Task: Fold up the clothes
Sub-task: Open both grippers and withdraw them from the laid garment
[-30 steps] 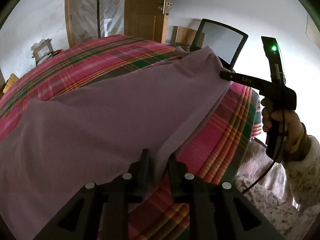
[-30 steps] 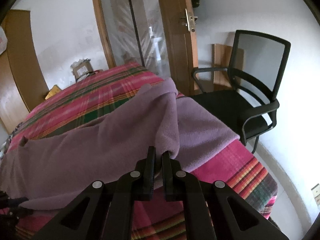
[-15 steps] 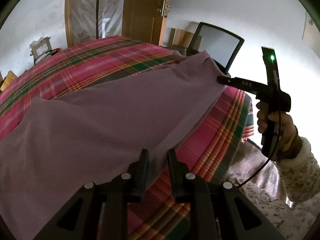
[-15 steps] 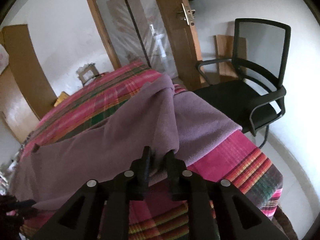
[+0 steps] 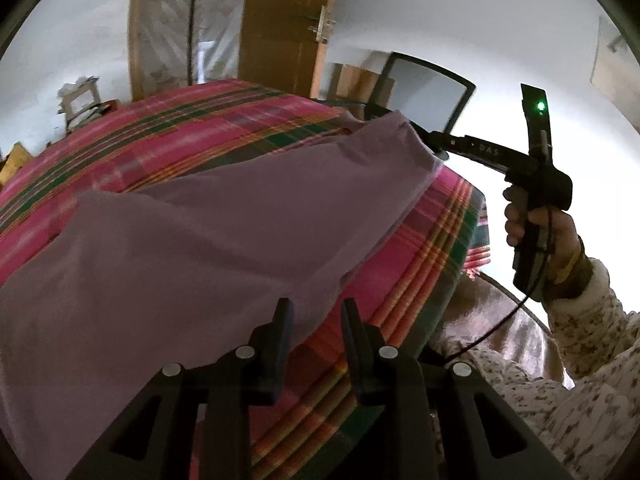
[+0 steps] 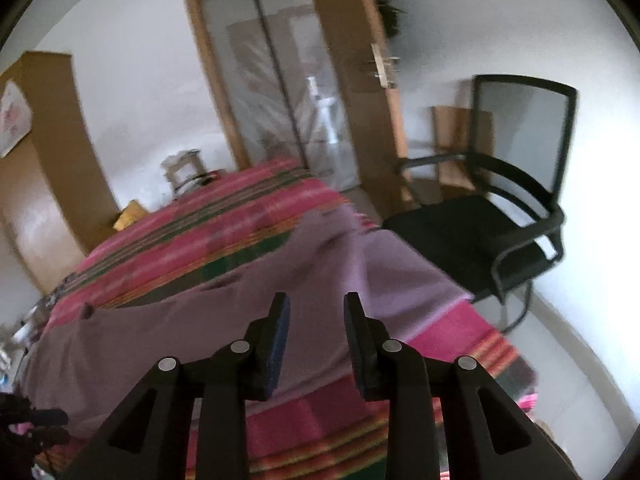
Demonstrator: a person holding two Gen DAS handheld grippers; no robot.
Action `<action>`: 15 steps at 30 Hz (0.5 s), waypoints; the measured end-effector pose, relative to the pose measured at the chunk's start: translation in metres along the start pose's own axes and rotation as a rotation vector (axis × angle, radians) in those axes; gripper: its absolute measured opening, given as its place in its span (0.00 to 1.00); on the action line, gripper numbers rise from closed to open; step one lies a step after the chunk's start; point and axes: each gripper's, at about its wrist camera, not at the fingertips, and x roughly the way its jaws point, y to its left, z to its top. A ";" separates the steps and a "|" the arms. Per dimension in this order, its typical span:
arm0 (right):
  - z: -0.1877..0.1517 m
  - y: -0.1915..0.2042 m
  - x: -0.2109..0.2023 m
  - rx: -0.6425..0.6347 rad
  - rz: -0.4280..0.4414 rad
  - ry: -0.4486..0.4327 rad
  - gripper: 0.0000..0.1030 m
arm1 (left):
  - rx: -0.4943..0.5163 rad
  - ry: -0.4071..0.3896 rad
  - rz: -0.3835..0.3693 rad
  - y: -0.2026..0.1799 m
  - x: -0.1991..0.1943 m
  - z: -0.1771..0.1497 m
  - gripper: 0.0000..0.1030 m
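Both hand-held grippers [image 5: 314,312] [image 6: 316,308] opening, empty, over lilac cloth [image 5: 200,248] — office chair [image 6: 500,216] beside plaid bed [image 6: 224,236].

- Mauve garment [image 5: 192,248], soft and plain, spread flat across the plaid bed [image 5: 168,132]
- One folded end lies by the bed's corner

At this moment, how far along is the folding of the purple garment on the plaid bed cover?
Done: the purple garment lies doubled over on the plaid bed cover, a folded edge toward the office chair. In hand: nothing; the left hand-held gripper and right hand-held gripper have their jaws opening with no cloth pinched between them. Left: the garment is long and rumpled, so further folds probably remain.
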 end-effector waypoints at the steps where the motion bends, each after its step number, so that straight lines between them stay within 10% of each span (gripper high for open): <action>1: -0.001 0.008 0.003 -0.018 0.016 0.008 0.28 | -0.010 -0.005 0.012 0.004 -0.003 -0.001 0.24; 15: -0.054 0.122 0.033 -0.343 0.226 0.190 0.29 | -0.258 -0.011 0.281 0.085 -0.033 -0.044 0.24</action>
